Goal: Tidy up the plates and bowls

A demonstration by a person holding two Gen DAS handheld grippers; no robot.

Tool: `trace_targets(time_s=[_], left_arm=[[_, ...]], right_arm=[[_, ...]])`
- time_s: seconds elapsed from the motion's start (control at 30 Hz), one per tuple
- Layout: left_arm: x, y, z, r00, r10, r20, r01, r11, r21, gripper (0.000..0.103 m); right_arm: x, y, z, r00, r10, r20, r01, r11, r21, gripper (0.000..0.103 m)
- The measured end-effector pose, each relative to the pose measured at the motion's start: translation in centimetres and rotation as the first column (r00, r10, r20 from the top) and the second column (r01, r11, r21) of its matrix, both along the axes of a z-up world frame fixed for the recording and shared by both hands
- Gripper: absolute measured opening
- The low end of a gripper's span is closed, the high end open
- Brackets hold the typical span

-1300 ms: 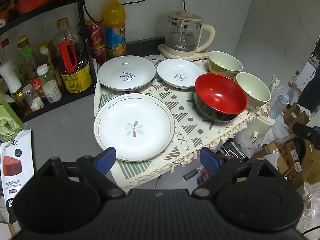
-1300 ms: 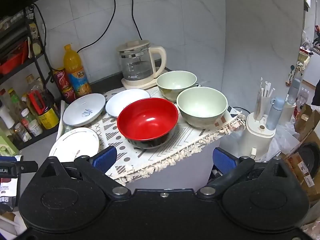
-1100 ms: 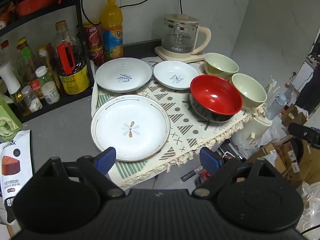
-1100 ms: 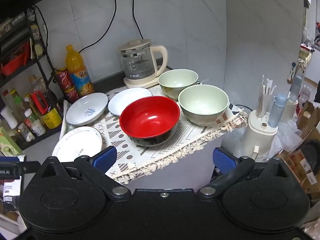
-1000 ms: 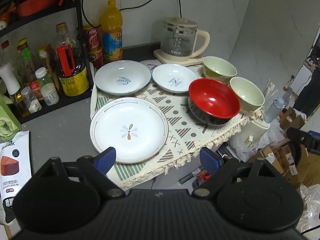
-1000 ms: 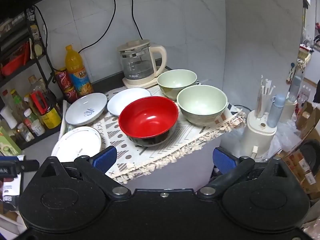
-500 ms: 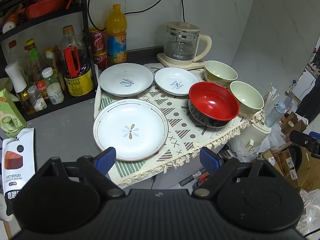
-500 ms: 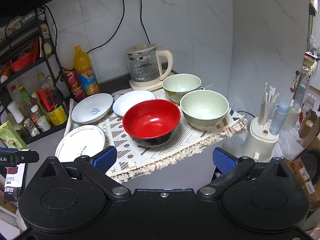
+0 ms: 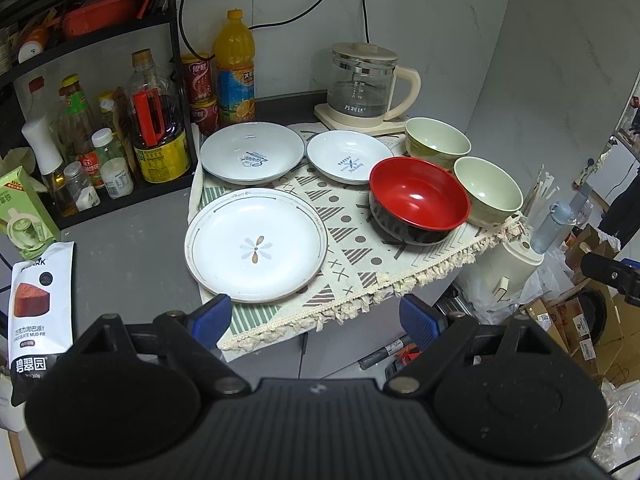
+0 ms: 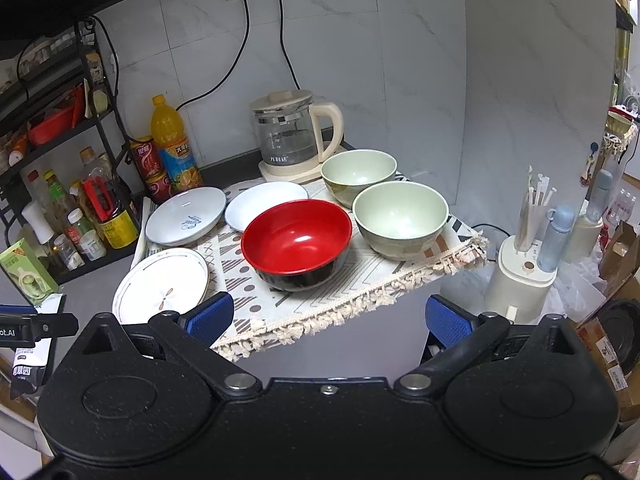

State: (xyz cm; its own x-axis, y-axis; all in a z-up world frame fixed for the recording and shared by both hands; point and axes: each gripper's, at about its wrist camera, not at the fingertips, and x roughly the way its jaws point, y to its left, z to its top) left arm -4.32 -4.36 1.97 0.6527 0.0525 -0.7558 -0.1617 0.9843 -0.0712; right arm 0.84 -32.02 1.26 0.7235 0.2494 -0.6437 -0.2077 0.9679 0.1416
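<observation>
Two black handheld grippers with blue pads hover short of a cluttered grey desk (image 9: 120, 248), both released and empty. The left gripper (image 9: 316, 318) hangs with its jaws spread wide just before the fringed edge of a patterned cream cloth (image 9: 360, 256); the right gripper (image 10: 328, 318) is likewise parted in front of the same fringe.

Nearest on the cloth lies a large white round plate with a flower motif (image 9: 256, 245). To its right stands a glossy red bowl with a black outside (image 9: 418, 200), with a pale green bowl (image 9: 488, 190) just beside it at the cloth's corner. Behind the flower plate rests a white plate with blue lettering (image 9: 252, 151), and next to it a smaller white dish with a blue mark (image 9: 348, 156). A second pale green bowl (image 9: 438, 142) sits farther back, just in front of a glass electric kettle on a cream base (image 9: 366, 84). An orange drink bottle (image 9: 235, 68) stands against the wall.
</observation>
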Motion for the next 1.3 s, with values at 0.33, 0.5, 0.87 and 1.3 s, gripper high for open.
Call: trace_targets(time_s=[0.33, 0.5, 0.87, 1.3], left_arm=[[-1.3, -1.8, -0.3, 1.0, 0.017, -0.002, -0.017, 1.0, -0.003, 0.089], [-1.5, -2.2, -0.2, 0.999, 0.033, 0.006, -0.033, 0.999, 0.004, 0.089], [-1.4, -3.2, -0.8, 0.999, 0.048, 0.014, -0.047, 0.999, -0.006, 0.089], [-1.3, -3.5, -1.1, 0.997, 0.079, 0.014, -0.078, 0.997, -0.01, 0.089]], right_arm=[[-1.0, -1.1, -0.2, 1.0, 0.015, -0.005, -0.015, 1.0, 0.0, 0.103], [-1.0, -1.5, -0.3, 0.999, 0.031, -0.01, -0.031, 1.0, 0.006, 0.103], [-0.8, -2.2, -0.6, 0.998, 0.061, 0.014, -0.061, 0.998, 0.019, 0.103], [-0.3, -3.0, -1.0, 0.996, 0.082, 0.025, -0.084, 0.995, 0.051, 0.103]])
